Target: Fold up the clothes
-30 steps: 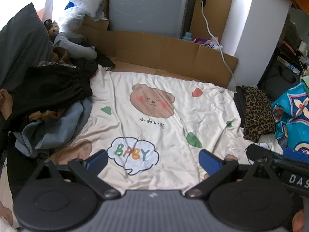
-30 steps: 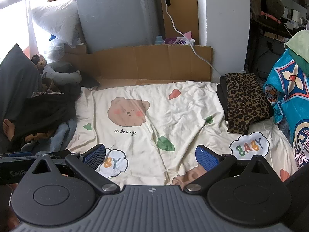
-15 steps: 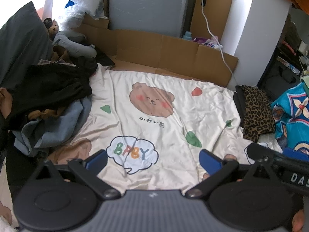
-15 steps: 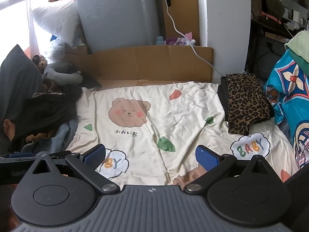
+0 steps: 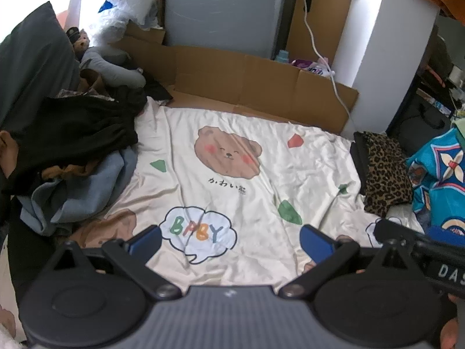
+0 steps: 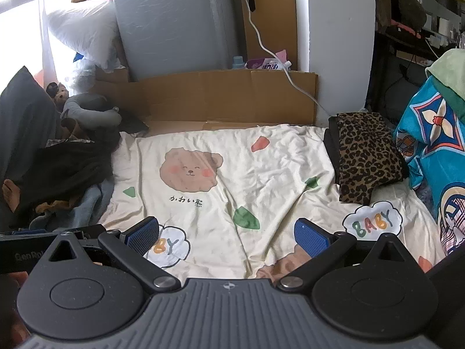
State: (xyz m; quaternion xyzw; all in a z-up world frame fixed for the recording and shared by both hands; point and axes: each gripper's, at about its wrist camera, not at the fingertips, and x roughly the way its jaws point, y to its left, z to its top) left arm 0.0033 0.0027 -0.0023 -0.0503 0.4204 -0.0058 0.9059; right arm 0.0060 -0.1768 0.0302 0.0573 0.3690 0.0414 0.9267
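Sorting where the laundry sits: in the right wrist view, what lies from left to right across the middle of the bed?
Black garment pile → bear face print → red patch → leopard-print garment → turquoise patterned fabric.

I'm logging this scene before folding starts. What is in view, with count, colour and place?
sheet: 1, cream with bear print, spread in the middle
clothes pile: 1, black and blue, left of sheet
leopard garment: 1, brown-black, folded, right of sheet
blue fabric: 1, turquoise patterned, far right
cardboard: 1, brown, behind sheet
cable: 1, white, hanging behind
left claw: open, empty, above sheet
right claw: open, empty, above sheet
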